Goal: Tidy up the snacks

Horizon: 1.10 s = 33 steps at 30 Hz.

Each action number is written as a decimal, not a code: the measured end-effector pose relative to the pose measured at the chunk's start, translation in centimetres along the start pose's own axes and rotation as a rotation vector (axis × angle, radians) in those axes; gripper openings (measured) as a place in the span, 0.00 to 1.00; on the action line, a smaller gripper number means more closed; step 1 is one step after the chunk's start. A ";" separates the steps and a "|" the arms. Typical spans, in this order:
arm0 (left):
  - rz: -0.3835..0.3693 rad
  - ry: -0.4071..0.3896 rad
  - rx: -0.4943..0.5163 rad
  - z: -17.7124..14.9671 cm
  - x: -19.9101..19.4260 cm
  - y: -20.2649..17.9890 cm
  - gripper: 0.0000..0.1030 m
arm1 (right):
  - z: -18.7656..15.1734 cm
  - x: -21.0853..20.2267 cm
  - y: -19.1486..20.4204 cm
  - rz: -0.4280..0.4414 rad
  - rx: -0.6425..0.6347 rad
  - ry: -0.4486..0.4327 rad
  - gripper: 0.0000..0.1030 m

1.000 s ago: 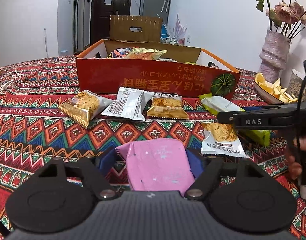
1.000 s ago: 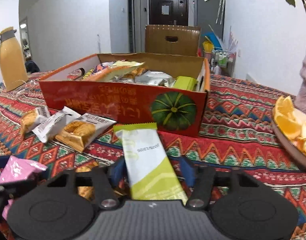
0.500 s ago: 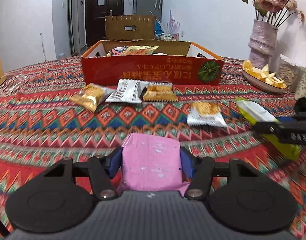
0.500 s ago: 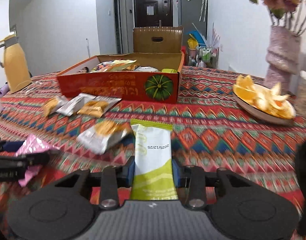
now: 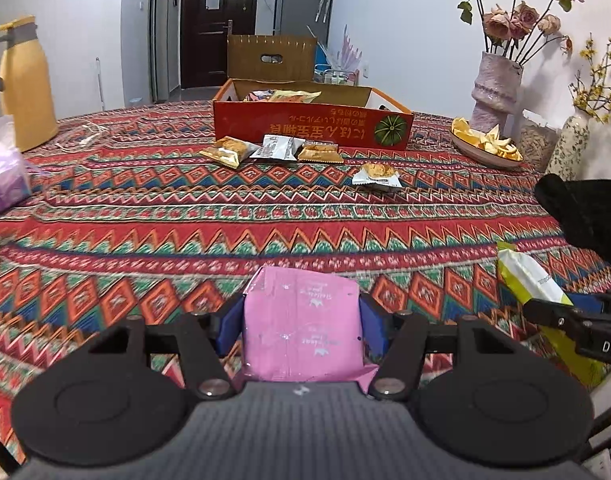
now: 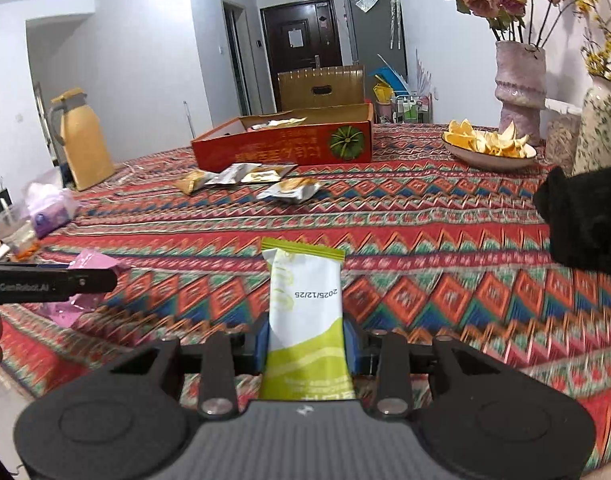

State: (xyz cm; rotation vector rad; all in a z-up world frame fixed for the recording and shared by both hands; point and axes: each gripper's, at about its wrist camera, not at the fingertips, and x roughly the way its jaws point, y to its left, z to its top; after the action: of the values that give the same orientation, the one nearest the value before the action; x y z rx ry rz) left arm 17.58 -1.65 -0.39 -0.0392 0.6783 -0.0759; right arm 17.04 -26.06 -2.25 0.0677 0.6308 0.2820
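Observation:
My left gripper [image 5: 301, 320] is shut on a pink snack packet [image 5: 301, 332], held over the near part of the patterned tablecloth. My right gripper [image 6: 305, 338] is shut on a green and white snack packet [image 6: 303, 312]; that packet also shows in the left wrist view [image 5: 533, 284]. The pink packet shows at the left of the right wrist view [image 6: 85, 280]. The orange snack box [image 5: 313, 122] stands far across the table with several packets inside. Several loose packets lie in front of it, among them a gold one [image 5: 227, 151] and a white one [image 5: 377, 175].
A yellow jug [image 5: 23, 84] and a tissue pack [image 5: 3, 178] stand at the left. A plate of orange peel [image 5: 485, 144], a pink vase [image 5: 495, 84] with roses and a second vase [image 5: 567, 146] stand at the right. A black object [image 5: 585, 216] intrudes at the right.
Both grippers have pulled back from the box toward the near table edge, each still holding its packet. The box and loose packets now look much farther away.

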 end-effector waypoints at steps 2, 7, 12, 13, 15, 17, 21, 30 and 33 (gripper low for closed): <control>-0.006 -0.006 0.005 -0.4 -1.1 -0.1 0.59 | -0.6 -0.9 0.5 0.009 0.004 -0.012 0.34; -0.012 -0.022 0.007 -1.1 -2.3 -0.5 0.59 | -1.2 -2.4 1.2 0.013 -0.007 -0.031 0.34; -0.014 -0.019 -0.002 -1.2 -2.4 -0.5 0.59 | -1.0 -2.6 1.4 0.010 -0.012 -0.044 0.34; -0.014 -0.019 -0.001 -1.1 -2.3 -0.5 0.59 | -0.9 -2.6 1.4 0.009 -0.011 -0.048 0.34; -0.015 -0.023 0.000 -0.7 -2.0 -0.5 0.59 | -0.6 -2.3 1.4 0.007 -0.010 -0.054 0.34; -0.022 -0.026 0.001 -0.2 -1.6 -0.5 0.59 | -0.2 -1.8 1.2 0.005 -0.007 -0.057 0.34; -0.034 -0.038 -0.004 1.5 -0.5 -0.3 0.59 | 1.2 -0.6 0.8 -0.002 -0.015 -0.064 0.34; -0.077 -0.103 0.026 8.7 3.8 -0.8 0.59 | 8.3 3.3 0.2 -0.027 -0.121 -0.127 0.34; -0.101 -0.127 0.044 11.6 5.5 -1.2 0.59 | 11.5 4.8 0.2 -0.044 -0.173 -0.159 0.34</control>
State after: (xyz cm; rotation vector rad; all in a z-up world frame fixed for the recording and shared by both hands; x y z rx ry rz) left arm 29.07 -3.17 5.21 -0.0356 0.5472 -0.1840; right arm 27.44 -24.30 4.30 -0.0889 0.4474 0.2844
